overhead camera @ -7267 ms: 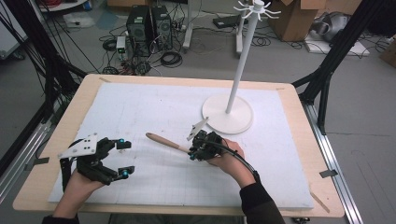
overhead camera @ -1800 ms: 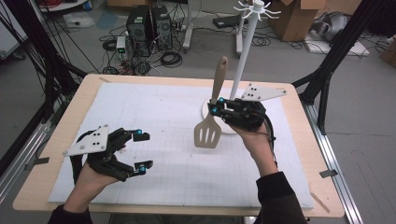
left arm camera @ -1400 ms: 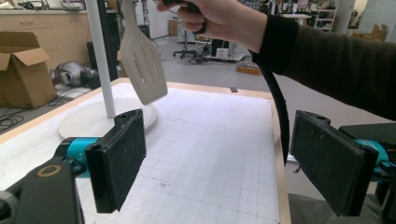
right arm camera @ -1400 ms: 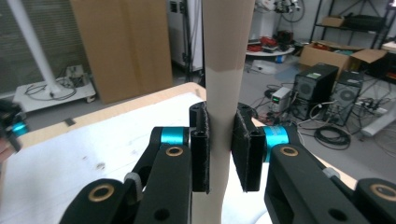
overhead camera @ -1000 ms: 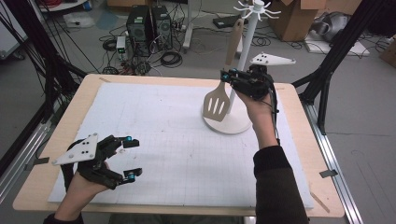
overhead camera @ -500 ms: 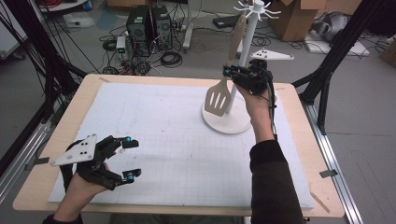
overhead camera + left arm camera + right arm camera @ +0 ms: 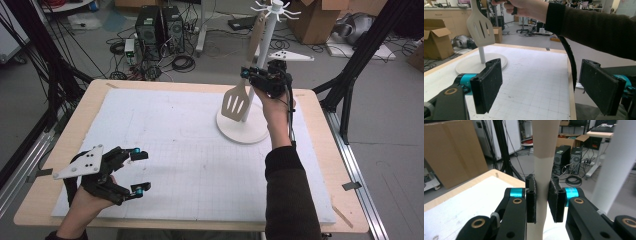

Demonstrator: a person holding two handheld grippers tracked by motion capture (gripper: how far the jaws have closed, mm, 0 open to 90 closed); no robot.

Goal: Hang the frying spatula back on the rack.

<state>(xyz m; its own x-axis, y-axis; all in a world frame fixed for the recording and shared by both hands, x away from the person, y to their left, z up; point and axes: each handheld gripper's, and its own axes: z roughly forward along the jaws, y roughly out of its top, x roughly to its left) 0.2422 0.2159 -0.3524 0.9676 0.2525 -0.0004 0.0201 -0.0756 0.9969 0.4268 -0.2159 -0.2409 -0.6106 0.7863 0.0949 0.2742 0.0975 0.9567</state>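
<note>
while the right gripper (image 7: 248, 75) clamps its jaws on the handle of the spatula (image 7: 235, 102), the tool hangs blade-down beside the pole of the white stand (image 7: 242, 130), handle end raised toward the hooks at the top. judgement: it is held upright and high so the handle tip can be brought to a hook; whether it has a hole or loop for hanging cannot be told. the right gripper view confirms both pads pressed against the pale handle, with the stand's pole just beside it at right. the right arm is stretched forward and lifted over the far side of the table (image 7: 95, 105), hand above the stand's round base. the left gripper (image 7: 138, 170) rests near the front left corner of the white mat (image 7: 165, 145), jaws wide apart and holding nothing, well apart from the stand. judgement: it is parked clear of the work and takes no part. the left hand (image 7: 82, 207) lies low behind it.
</note>
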